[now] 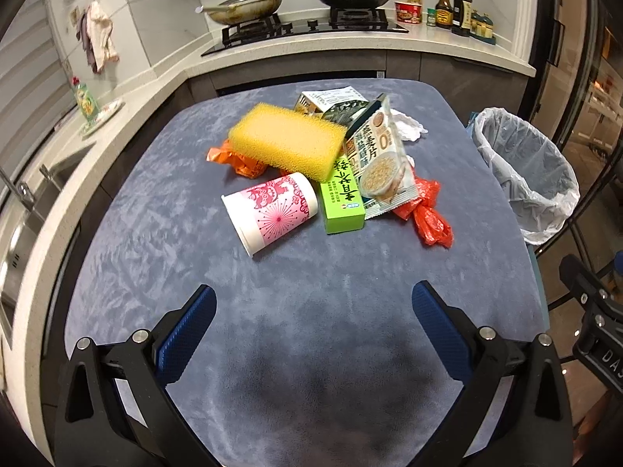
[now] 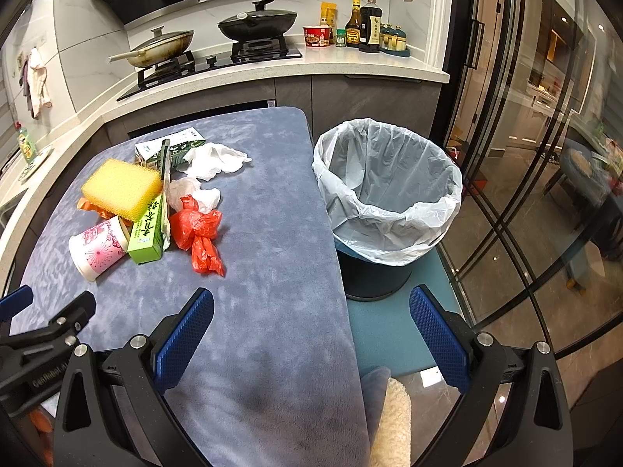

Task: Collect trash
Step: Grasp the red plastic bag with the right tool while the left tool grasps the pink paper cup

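Together, one sponge, one paper cup, two cartons, one sachet, two tissues and two plastic wrappers lie heaped toward the desk's far edge. One lined bin stands beside its right edge. Both the left hand-held gripper and right hand-held gripper gape wide, empty.

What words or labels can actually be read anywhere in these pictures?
"GenRobot.AI": side of the left gripper.
"DAS", cut off: right gripper.
Large "0": oatmeal packet.
Chinese characters on the green box, carton and sauce bottles: too small or blurred.

Bright indoor light; heavy fisheye warp w/ dark corners; glass door glare.
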A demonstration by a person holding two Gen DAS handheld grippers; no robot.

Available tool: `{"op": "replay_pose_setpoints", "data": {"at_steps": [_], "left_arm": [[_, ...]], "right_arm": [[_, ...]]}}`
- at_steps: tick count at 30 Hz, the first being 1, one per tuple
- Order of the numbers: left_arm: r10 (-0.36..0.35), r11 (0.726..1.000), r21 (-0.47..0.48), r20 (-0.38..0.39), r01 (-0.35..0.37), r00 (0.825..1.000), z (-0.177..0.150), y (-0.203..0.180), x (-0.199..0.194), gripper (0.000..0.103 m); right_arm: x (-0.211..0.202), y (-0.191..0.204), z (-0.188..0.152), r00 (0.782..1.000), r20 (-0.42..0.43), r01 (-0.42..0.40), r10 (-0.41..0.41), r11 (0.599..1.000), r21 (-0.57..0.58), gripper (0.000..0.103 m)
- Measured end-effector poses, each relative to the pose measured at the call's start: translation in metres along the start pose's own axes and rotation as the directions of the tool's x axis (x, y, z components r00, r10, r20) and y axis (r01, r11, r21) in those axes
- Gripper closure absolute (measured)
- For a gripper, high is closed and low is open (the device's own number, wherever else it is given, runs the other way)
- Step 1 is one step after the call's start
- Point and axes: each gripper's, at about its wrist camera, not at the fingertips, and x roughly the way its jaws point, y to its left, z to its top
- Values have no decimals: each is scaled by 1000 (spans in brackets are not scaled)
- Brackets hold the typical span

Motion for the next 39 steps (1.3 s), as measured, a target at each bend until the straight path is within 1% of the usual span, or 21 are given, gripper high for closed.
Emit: {"op": "replay_pose_setpoints", "data": {"at_steps": [6,9,14,16,21,23,24,25,26,28,30,32,33,35,39], "left_arm": [[-14,998,-61,-7,13,1000,6,25,13,7],[-2,997,-77,3,3,1000,10,40,24,7],[-34,993,-111,-1,34,999,18,66,51,7],[-64,992,-109,-6,63,998,19,72,62,7],[-74,993,-90,-3,74,997,19,76,83,9],[-90,992,-84,-6,89,996,19,77,88,19],[-95,992,-83,-7,95,995,20,77,90,21],[-100,992,-80,-10,99,995,20,78,93,25],[-107,991,-77,-15,105,994,20,78,95,31],[-121,990,-75,-24,119,992,21,79,99,40],[-131,988,-80,-23,129,991,21,80,101,45],[-145,986,-82,-22,142,989,21,82,103,58],[-153,985,-83,-26,150,988,22,83,103,63],[-177,981,-88,-37,173,984,22,84,106,78],[-196,978,-84,-28,193,980,21,83,103,87]], "right_arm": [[7,3,-1,1000,-10,-7,7,1000,-1,7],[10,6,1,1000,-8,-27,27,1000,1,7],[17,17,4,1000,-8,-30,30,999,-21,7],[21,20,4,1000,-16,-27,27,999,-25,7],[29,31,8,999,-21,-29,28,999,-43,7],[34,36,10,999,-24,-30,28,998,-55,7],[35,38,10,999,-26,-32,31,998,-58,7],[37,40,11,999,-28,-36,35,998,-60,7],[39,41,11,999,-30,-39,37,997,-60,7],[44,46,12,998,-35,-45,43,997,-65,7],[47,51,13,998,-36,-49,46,996,-73,7],[50,55,14,998,-34,-52,49,995,-83,7],[53,58,15,998,-37,-54,51,995,-88,7],[58,61,15,997,-45,-70,66,994,-87,7],[74,69,16,993,-59,-109,104,990,-88,7]]}}
